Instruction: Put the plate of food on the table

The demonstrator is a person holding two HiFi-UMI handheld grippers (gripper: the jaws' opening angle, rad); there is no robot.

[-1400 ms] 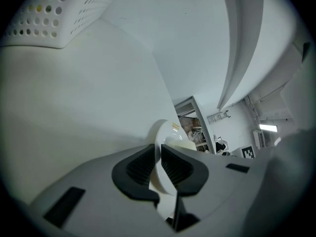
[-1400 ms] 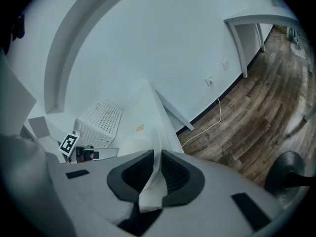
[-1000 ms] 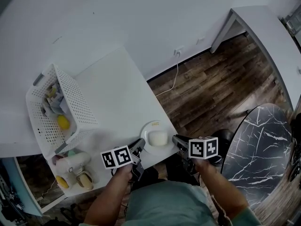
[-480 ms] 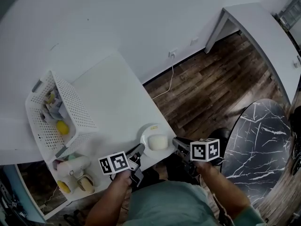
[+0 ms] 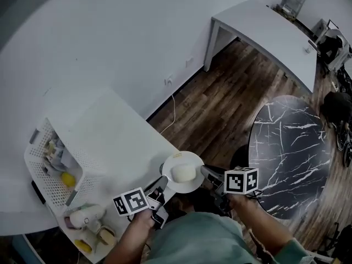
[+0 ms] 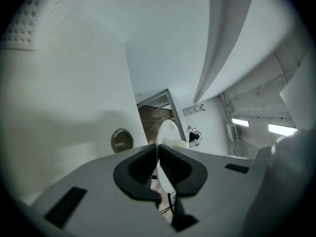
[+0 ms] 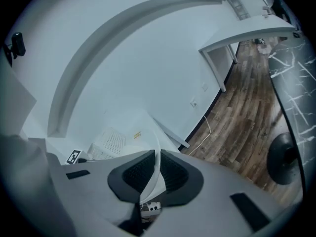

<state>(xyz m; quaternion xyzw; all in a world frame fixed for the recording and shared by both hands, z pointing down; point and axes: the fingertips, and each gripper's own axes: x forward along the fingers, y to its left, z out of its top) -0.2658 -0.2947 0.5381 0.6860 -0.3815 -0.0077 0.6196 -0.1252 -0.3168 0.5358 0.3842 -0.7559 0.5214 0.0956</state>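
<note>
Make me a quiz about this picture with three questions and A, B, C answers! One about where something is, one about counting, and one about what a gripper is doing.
1. Where is the plate?
A. In a basket.
B. Between the left gripper and the right gripper.
C. On the floor.

2. How many pieces of food lie on it?
A. One.
B. Three.
C. Five.

3. How are the right gripper's jaws?
A. Wide open and empty.
B. Closed on the plate's rim.
C. Closed on a spoon.

Answers:
1 B: a gripper pinches each side of the rim, and the left one's jaws have just been closing on it.
2 A: only one pale lump shows.
3 B: the right gripper view shows the white rim pinched between its jaws.
</note>
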